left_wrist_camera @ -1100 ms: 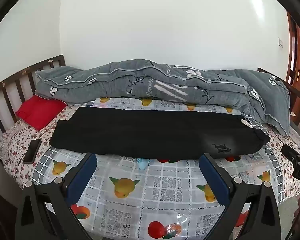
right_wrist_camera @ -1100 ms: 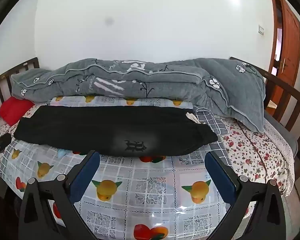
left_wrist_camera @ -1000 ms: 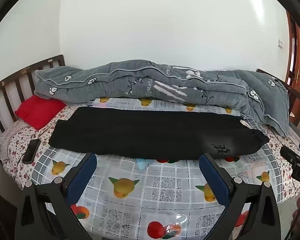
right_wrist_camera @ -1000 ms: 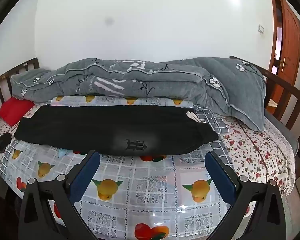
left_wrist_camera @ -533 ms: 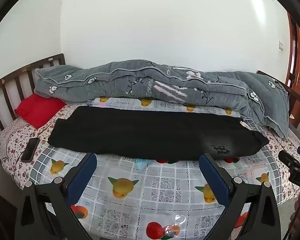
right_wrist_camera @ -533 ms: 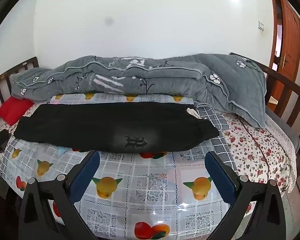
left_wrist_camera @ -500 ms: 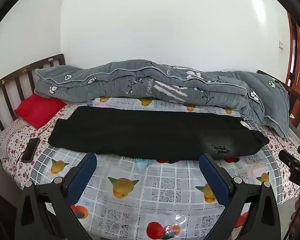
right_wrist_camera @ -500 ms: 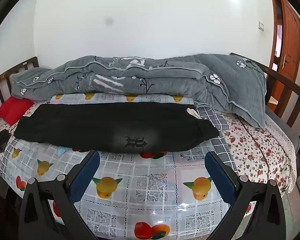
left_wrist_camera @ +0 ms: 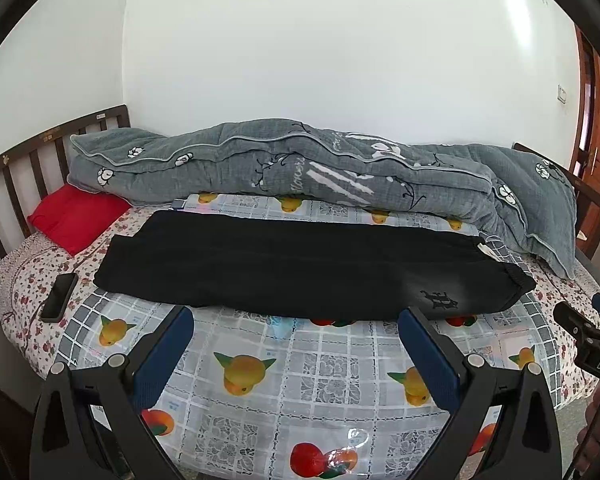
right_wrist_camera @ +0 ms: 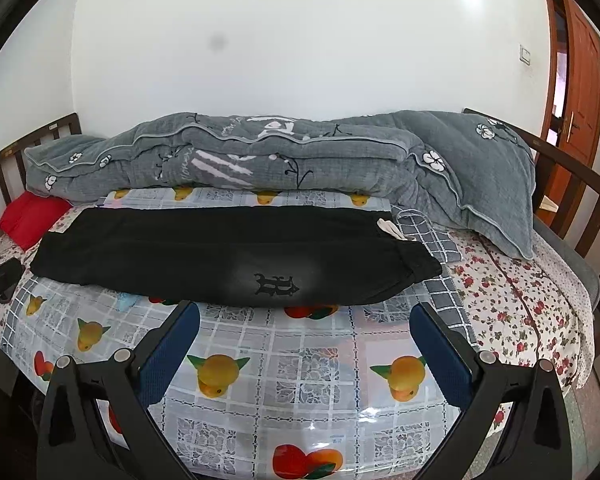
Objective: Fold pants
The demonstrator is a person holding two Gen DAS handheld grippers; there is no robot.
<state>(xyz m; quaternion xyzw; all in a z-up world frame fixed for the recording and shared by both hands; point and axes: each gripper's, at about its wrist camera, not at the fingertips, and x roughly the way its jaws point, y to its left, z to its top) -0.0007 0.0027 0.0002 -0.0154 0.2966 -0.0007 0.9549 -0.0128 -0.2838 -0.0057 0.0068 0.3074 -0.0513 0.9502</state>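
Black pants (left_wrist_camera: 300, 264) flat on the bed (left_wrist_camera: 332, 384), left claw (left_wrist_camera: 296, 344) and right claw (right_wrist_camera: 306, 340) both spread, empty.

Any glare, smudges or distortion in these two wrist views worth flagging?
Left wrist view: strong fisheye bending of the headboard, soft glare on the wall, sharp pants. Right wrist view: a dark smudge on the wall, a pale hazy patch on the pants around the logo, a glint on the plastic cover.

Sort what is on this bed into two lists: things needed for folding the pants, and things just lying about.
Needed: black pants; left gripper, open; right gripper, open.

Lying about: grey quilt; red pillow; phone; fruit-print sheet.
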